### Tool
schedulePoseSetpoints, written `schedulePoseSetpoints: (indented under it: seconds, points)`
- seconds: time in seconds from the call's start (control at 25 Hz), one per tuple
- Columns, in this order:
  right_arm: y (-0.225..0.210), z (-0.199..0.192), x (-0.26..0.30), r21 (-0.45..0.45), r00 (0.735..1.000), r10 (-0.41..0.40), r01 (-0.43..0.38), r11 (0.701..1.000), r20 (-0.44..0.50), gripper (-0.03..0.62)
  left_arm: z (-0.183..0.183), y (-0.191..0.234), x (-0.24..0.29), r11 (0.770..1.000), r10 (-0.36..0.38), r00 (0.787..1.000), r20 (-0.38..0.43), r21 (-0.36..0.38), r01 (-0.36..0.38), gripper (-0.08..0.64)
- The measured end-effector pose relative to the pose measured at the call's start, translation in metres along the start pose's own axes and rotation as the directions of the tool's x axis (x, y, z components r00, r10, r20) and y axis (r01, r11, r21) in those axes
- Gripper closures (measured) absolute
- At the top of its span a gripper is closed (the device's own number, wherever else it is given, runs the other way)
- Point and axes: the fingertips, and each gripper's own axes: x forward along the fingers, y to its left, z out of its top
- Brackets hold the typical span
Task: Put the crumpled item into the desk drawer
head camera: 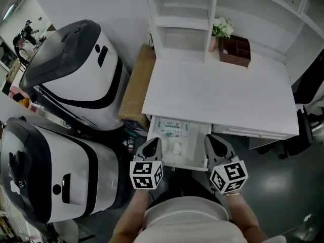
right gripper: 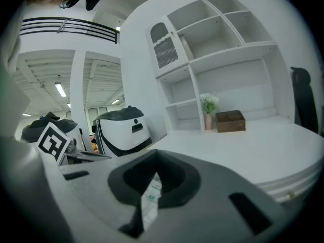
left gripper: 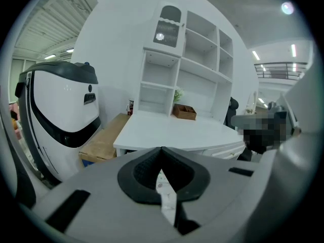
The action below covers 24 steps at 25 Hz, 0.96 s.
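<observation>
The white desk (head camera: 223, 92) has its left drawer (head camera: 188, 164) pulled out towards me. Inside lies a small crumpled white item (head camera: 178, 147), with a flat green-printed packet (head camera: 172, 129) behind it. My left gripper (head camera: 152, 145) hovers over the drawer's left front corner and my right gripper (head camera: 212, 140) over its right front corner. Each stands with its jaws together and nothing held. In the left gripper view the black fingertips (left gripper: 162, 151) meet in a point in front of the desk. The right gripper view shows the same closed tips (right gripper: 155, 155).
Two big white-and-black machines (head camera: 76, 70) (head camera: 48, 171) stand left of the desk, with a brown cardboard box (head camera: 135, 85) between them and it. A brown wooden organiser (head camera: 234, 50) and a small plant (head camera: 220, 29) sit at the desk's back under white shelves. A black chair (head camera: 306, 110) stands at right.
</observation>
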Motion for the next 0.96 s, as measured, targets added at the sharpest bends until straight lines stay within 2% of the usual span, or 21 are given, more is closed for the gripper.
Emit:
schedulePoseSetpoints:
  seconds: [0.96]
  points:
    - [-0.002,-0.008,0.002,0.005,1.000,0.007,-0.006,1.000,-0.026,0.591,-0.003,0.011,0.000,1.000,0.022,1.000,-0.006,-0.004,-0.022,0.568]
